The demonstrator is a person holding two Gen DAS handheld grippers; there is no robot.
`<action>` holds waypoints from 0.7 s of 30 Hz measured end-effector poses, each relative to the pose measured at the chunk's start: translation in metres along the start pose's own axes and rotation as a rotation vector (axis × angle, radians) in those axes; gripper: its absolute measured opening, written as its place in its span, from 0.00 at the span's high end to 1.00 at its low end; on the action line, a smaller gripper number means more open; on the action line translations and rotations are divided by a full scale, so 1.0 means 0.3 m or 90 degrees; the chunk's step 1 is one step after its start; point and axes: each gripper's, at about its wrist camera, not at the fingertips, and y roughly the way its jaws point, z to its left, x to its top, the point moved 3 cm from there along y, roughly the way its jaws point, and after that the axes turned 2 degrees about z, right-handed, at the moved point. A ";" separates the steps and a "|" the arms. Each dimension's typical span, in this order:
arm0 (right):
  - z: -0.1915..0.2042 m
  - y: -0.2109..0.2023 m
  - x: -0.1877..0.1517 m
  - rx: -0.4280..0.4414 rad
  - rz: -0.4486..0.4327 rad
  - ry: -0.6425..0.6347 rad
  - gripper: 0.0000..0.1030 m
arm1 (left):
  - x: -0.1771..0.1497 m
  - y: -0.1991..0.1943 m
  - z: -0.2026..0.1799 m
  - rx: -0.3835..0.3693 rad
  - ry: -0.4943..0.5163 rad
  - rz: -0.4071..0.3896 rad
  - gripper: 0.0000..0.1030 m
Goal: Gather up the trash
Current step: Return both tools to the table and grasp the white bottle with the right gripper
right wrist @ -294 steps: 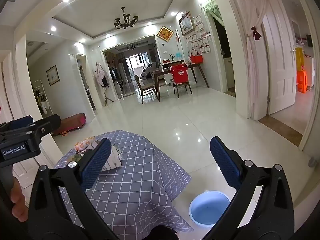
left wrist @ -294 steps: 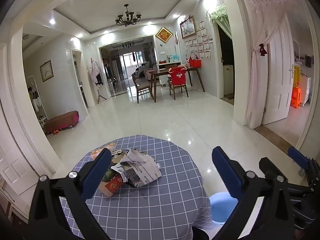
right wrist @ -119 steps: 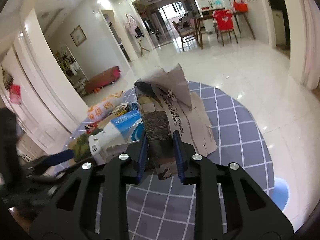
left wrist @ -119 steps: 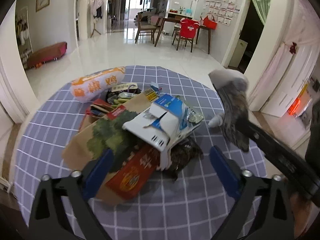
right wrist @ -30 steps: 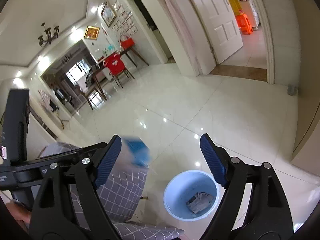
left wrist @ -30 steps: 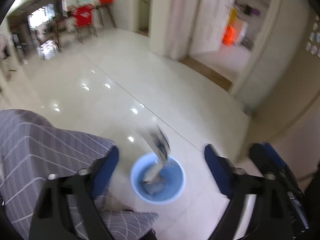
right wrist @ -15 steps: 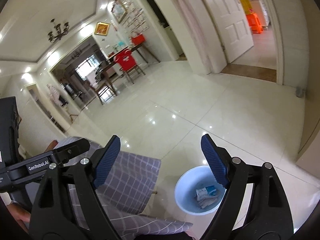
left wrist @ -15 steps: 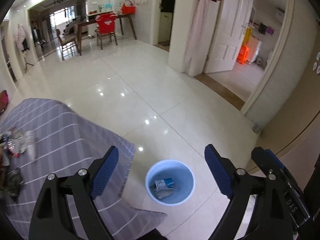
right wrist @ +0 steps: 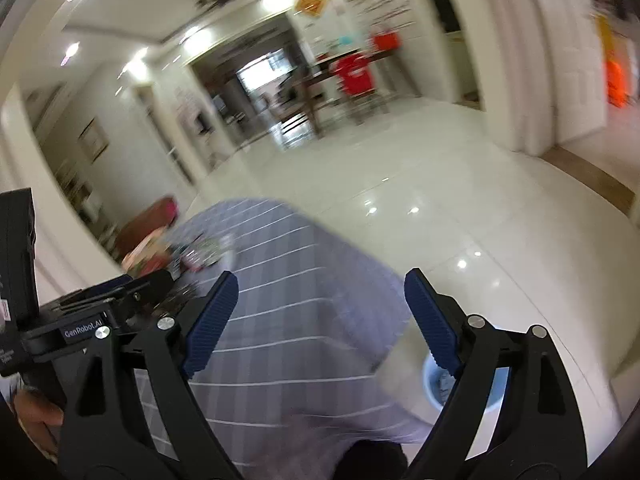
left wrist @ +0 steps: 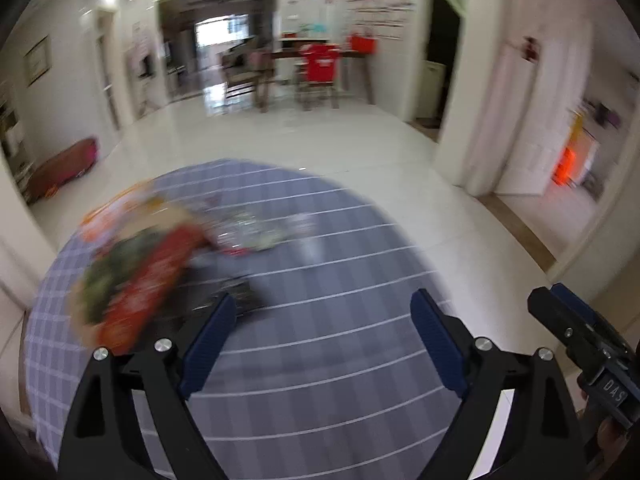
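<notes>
A blurred pile of trash (left wrist: 140, 272) with a red and green paper bag lies on the left of the round table with its grey checked cloth (left wrist: 320, 380). It also shows in the right wrist view (right wrist: 176, 256). My left gripper (left wrist: 320, 340) is open and empty above the table's near side. My right gripper (right wrist: 318, 320) is open and empty above the table's right edge. The blue bin (right wrist: 436, 388) with paper in it stands on the floor, partly hidden behind the right finger.
A glossy white tiled floor (left wrist: 360, 160) lies beyond the table. A dining table with a red-covered chair (left wrist: 320, 68) stands far back. A white door and an orange object (left wrist: 568, 168) are at the right. The other gripper (left wrist: 588, 344) shows at lower right.
Both grippers have swung left from the bin back toward the table. The trash pile is in view again. Both stay open and empty.
</notes>
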 end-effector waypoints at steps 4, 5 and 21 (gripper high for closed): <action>0.186 0.128 -0.013 0.029 0.055 -0.063 0.18 | -0.043 -0.017 0.223 0.037 -0.070 0.007 0.15; 0.220 0.154 -0.026 0.034 0.063 -0.076 0.18 | -0.055 -0.020 0.277 0.043 -0.084 0.006 0.15; 0.293 0.451 0.010 0.013 0.125 -0.109 0.18 | -0.109 0.140 0.448 0.166 -0.017 0.042 0.15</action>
